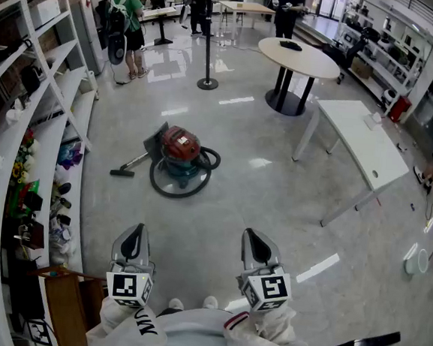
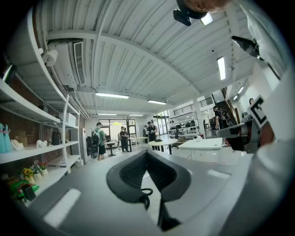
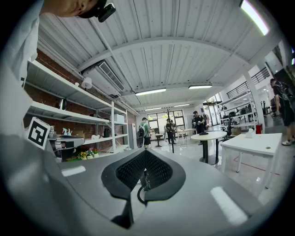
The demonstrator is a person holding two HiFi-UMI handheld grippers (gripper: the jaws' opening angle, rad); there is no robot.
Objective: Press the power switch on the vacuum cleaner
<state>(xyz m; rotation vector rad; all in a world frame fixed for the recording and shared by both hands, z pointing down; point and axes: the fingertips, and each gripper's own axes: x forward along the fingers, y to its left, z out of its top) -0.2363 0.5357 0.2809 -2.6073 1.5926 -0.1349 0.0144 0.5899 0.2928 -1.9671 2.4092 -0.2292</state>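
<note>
well ahead on the floor, vacuum cleaner (image 1: 179, 154) untouched, switch not yet pressed; left gripper (image 1: 133, 236) and right gripper (image 1: 255, 243) both closed on nothing, well apart from it.

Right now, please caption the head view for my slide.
Left gripper and right gripper, both shut, face a red vacuum cleaner on the floor.

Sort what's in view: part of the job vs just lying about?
Job: vacuum cleaner, its hose, left gripper, right gripper.
Lying about: round table, white rectangular table, shelving unit, stanchion post.
</note>
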